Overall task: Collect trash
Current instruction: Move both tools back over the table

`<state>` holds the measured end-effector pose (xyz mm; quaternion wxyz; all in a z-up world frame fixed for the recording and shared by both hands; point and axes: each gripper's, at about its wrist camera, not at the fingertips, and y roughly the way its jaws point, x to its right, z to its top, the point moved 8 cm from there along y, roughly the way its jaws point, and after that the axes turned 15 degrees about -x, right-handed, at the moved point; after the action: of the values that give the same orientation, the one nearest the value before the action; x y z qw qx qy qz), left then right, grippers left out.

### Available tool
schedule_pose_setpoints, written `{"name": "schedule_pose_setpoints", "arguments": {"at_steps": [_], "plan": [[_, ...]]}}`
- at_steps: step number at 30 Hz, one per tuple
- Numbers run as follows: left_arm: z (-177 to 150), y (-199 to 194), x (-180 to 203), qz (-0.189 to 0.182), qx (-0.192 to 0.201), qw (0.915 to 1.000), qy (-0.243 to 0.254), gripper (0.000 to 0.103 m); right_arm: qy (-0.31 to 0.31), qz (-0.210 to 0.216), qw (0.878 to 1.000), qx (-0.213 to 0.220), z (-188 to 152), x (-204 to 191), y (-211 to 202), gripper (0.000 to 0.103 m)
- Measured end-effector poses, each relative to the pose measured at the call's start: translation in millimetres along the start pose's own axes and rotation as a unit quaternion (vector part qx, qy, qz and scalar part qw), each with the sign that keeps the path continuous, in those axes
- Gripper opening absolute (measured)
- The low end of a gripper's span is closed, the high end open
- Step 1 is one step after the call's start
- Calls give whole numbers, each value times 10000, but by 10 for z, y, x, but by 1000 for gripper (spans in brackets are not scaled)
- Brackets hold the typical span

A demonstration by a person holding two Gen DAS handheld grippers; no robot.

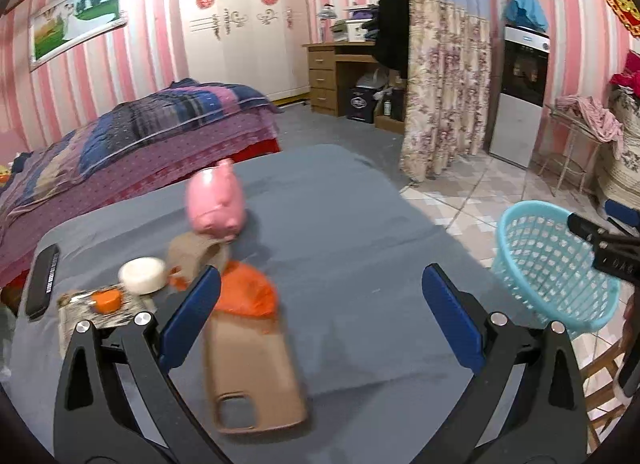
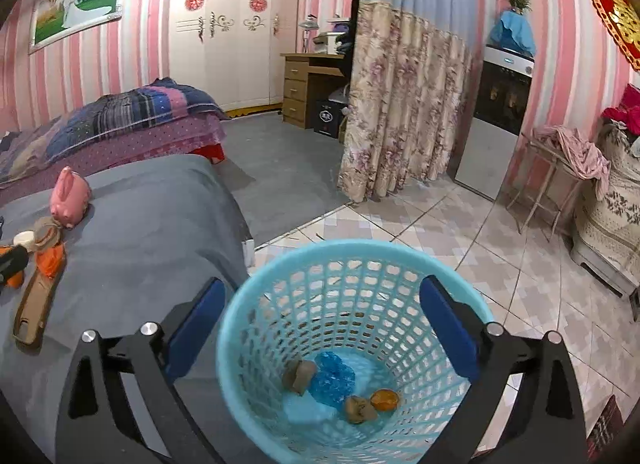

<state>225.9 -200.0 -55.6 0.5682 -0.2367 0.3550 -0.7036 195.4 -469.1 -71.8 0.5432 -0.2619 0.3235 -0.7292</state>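
A big worktop (image 1: 340,224) with a grey cloth sits in the pink striped room, next to a bed (image 1: 132,136) with a purple and blue blanket. Beside the worktop, on the tiled floor, stands a light blue basket (image 2: 280,296) full of holes.

The right tool (image 2: 320,328) hangs right over the basket. Its two blue fingers are spread wide and hold nothing. Down in the bottom of the basket lies the trash: a crumpled blue wrapper (image 2: 334,378), two brown lumps (image 2: 300,376) and an orange bit (image 2: 385,399).

The left tool (image 1: 320,320) is over the worktop. Its fingers are wide apart too, and nothing is squeezed between them. Under it lies a tan phone case (image 1: 256,376), flat on the cloth. An orange crumpled bag (image 1: 248,296) lies on the far end of the case. Past that stands a pink piggy bank (image 1: 216,200), with a brown crumpled thing (image 1: 192,256) just in front of it. To the left are a small white jar (image 1: 143,275), an orange cap (image 1: 107,301) on some shiny paper, and a black remote (image 1: 42,282) by the edge.
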Motion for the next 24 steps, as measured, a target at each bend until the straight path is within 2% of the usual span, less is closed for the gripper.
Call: {"name": "schedule_pose_setpoints", "arguments": {"at_steps": [6,11,15,24], "plan": [[-151,-115,-508,235,-44,9991,-357,97,-91,205,9997,69,47,-352,-129,96],[-260,-188,-863,451,-66,9974,-562,97,-372,369,9986,24,36,-726,-131,96],[-315,-270,-1132,599,-28,9956,-715,97,-695,339,9970,-33,-13,-983,-121,96],[-528,-330,-1618,856,-86,9908,-1046,97,-947,566,9939,-69,-70,-1336,-137,96]]}}
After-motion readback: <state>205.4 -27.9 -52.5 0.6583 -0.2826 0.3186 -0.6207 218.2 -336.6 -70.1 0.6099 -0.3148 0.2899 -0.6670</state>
